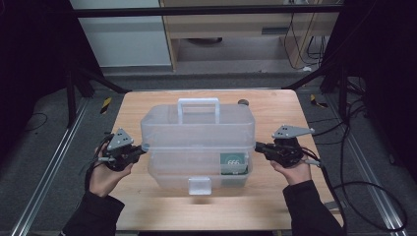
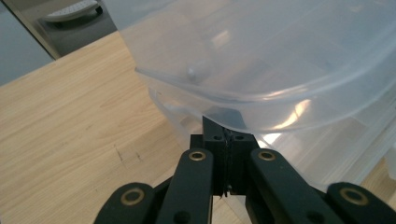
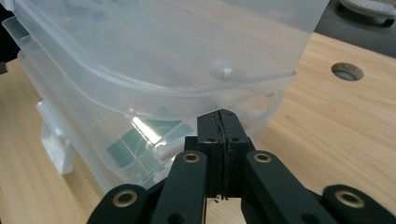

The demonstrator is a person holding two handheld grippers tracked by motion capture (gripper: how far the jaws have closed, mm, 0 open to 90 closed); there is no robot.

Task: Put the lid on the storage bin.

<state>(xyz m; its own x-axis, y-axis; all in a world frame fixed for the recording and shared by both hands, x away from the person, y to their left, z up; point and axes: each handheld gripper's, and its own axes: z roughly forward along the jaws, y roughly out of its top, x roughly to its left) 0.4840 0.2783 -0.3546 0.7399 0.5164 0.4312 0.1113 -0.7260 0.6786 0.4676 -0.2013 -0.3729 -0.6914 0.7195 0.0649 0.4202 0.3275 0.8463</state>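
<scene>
Lifting: lid [image 1: 196, 124] of box [image 1: 199, 172], mid-table [image 1: 147, 206].
High view: left gripper [image 1: 142, 147], right gripper [image 1: 257, 145] at lid's ends.
Left gripper view: jaws together under lid rim.
Right gripper view: same.
Handling: light, slick, flexible; lift under rim.

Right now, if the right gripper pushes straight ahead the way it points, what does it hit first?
The right gripper, fingers pressed together, points at the clear plastic box. It would first meet the underside of the lid rim overhanging the base; the tips look tucked just beneath it, though contact is hard to judge.
</scene>
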